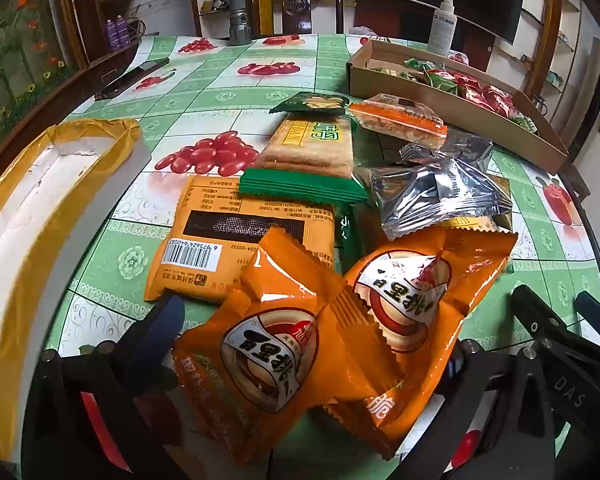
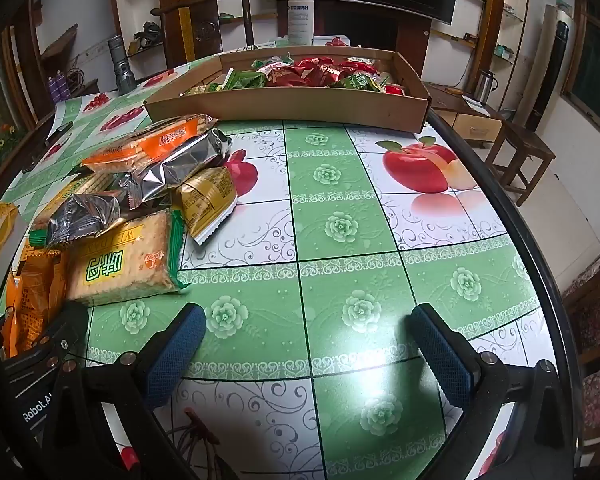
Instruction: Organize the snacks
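Note:
Two orange snack packets [image 1: 276, 360] [image 1: 412, 300] lie at the near end of a heap, between the wide jaws of my left gripper [image 1: 304, 324]. Its left pad [image 1: 164, 328] stands just beside the nearer packet; the right finger is hidden behind the packets. Behind them are a flat orange packet [image 1: 228, 240], a green-edged cracker pack [image 1: 312, 152] and silver foil packets [image 1: 432, 192]. A cardboard tray [image 1: 440, 96] [image 2: 284, 108] holds red and green snacks. My right gripper [image 2: 308, 328] is open over bare tablecloth, right of the heap [image 2: 124, 256].
A white box with yellow tape [image 1: 40, 200] sits at the left. A spray bottle [image 2: 300, 12], a grey flashlight [image 1: 238, 12] and a black handset [image 1: 132, 78] stand farther back. The round table's dark edge [image 2: 540, 240] runs close on the right, with chairs beyond.

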{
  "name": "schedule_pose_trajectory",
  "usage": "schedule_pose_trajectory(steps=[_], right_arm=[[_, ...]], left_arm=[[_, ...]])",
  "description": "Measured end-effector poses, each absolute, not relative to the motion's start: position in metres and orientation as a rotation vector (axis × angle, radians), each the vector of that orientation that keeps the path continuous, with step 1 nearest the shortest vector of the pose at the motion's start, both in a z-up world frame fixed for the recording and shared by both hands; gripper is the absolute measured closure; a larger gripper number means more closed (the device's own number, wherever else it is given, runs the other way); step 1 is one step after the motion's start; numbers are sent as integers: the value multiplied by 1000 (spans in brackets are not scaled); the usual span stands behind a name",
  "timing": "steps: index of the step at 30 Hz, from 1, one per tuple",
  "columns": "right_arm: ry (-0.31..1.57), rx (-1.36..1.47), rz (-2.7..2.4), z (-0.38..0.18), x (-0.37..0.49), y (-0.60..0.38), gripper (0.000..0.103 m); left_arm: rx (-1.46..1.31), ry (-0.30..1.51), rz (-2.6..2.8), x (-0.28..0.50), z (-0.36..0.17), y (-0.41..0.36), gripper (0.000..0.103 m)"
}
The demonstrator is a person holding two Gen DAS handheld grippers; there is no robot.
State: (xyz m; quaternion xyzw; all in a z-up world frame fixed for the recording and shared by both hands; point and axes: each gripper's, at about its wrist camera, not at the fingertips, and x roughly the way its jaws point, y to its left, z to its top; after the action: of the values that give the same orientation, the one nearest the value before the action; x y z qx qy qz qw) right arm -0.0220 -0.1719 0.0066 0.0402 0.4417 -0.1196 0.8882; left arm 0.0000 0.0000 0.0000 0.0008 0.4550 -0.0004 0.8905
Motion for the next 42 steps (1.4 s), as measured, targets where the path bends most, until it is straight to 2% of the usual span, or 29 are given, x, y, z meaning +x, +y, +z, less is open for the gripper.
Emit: schedule_pose_trajectory(steps=[37,42], right_arm=[[916,112,-282,7,-19,-172,0],[916,111,-280,6,-19,-172,0]], left_arm=[[2,944,5,0,0,0,0],[33,988,-56,0,2,-1,0]])
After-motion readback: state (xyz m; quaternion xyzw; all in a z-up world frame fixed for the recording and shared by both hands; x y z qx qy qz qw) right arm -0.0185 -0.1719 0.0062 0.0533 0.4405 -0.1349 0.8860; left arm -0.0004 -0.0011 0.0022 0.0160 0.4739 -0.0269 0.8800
